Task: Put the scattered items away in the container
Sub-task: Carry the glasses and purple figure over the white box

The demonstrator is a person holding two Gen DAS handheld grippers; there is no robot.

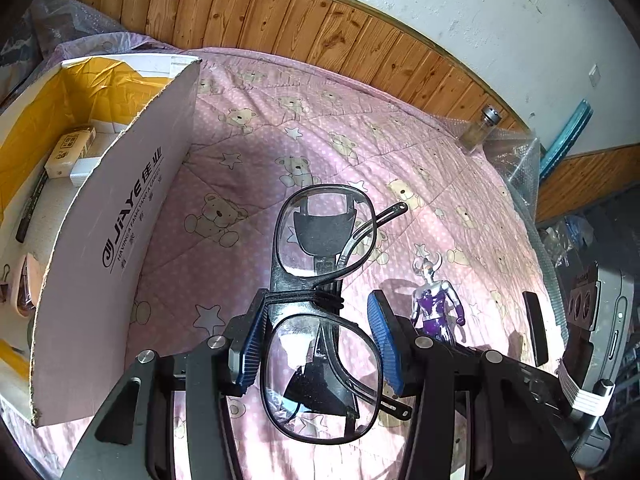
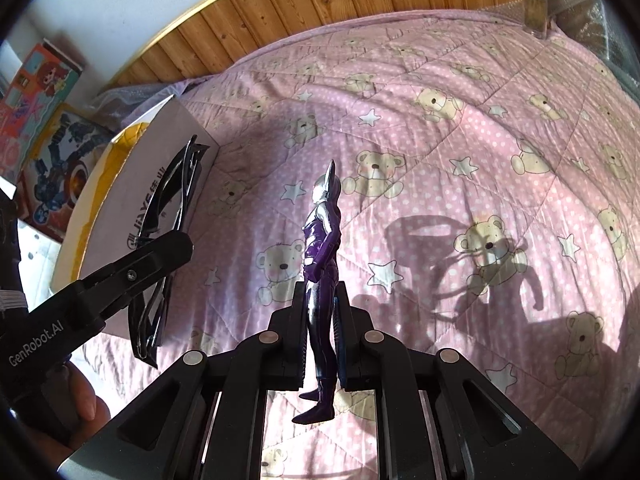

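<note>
- Glasses (image 1: 320, 312): black-framed, clear lenses, hanging between the fingers of the left hand-held gripper (image 1: 316, 336). The blue pads (image 1: 382, 340) stand wide apart; the left pad touches the frame near the bridge, the right pad shows a gap, so whether the grip is firm cannot be told. In the right wrist view the glasses (image 2: 168, 240) are off the bed, just beside the box wall.
- Figure (image 2: 322, 280): purple and silver toy, upright, clamped at the legs between the nearly closed fingers of the right hand-held gripper (image 2: 320, 344), its feet clear of the bed.
- Box (image 1: 120, 216): white cardboard with yellow lining, open-topped, on the bed's left part, just left of the glasses. Inside lie a small cream pack (image 1: 70, 152) and a dark pen (image 1: 30, 208).
- Bed (image 1: 400, 152): covered by a pink quilt with bears and stars.
- Jar (image 1: 480, 132): glass with metal lid, upright at the bed's far right corner.
- Wall (image 1: 320, 24): wooden panelling below white plaster behind the bed.
</note>
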